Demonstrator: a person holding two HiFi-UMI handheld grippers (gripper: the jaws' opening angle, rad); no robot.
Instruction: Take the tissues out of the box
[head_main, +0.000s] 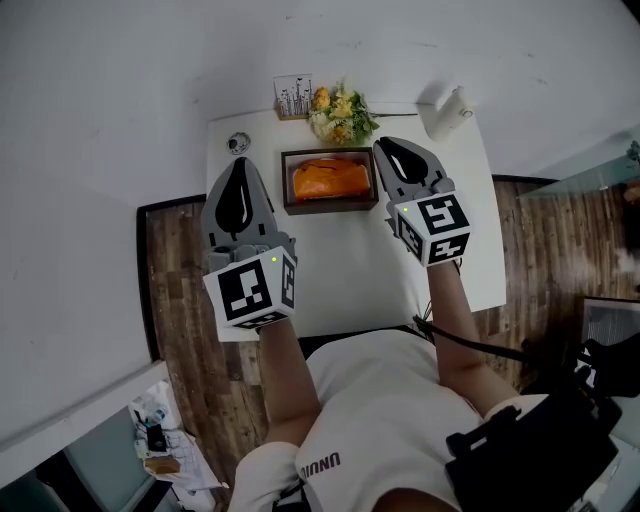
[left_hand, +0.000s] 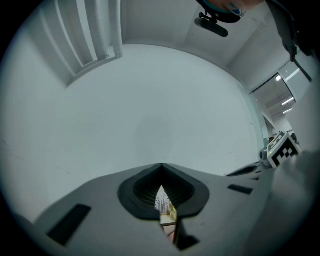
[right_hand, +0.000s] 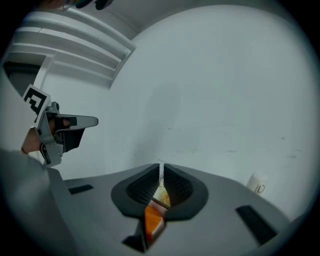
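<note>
Orange pack (head_main: 332, 180): it fills the dark wooden box (head_main: 287, 181) at the upper middle of the head view. Its top is creased and a little domed, and I take it for the tissues in a soft wrapper. A sliver of the same orange shows low in the right gripper view, through the gap under the closed tips.
Box: open-topped and flat on the white worktop (head_main: 350, 260). Flowers (head_main: 342, 113) stand just behind it and a white container (head_main: 447, 113) sits towards the upper right.
Left gripper (head_main: 240, 163): left of the box and apart from it. Its tips are pressed together with nothing between them.
Right gripper (head_main: 386, 145): by the box's right end, seemingly over the rim. Its tips are closed to a hairline and it carries nothing.
Weight and feel: probably light and yielding, so it should squash under the pads rather than resist them.
Surface: the wrapper looks smooth and may slip. A hard pinch could crumple or tear it.
Where to hold: the raised crease along the middle of the top looks best. A short end would also do if there is room beside the wall, which I cannot tell from here.
Box behaviour: the fit looks snug, so the box may rise with the pack. The free gripper could steady the rim.
</note>
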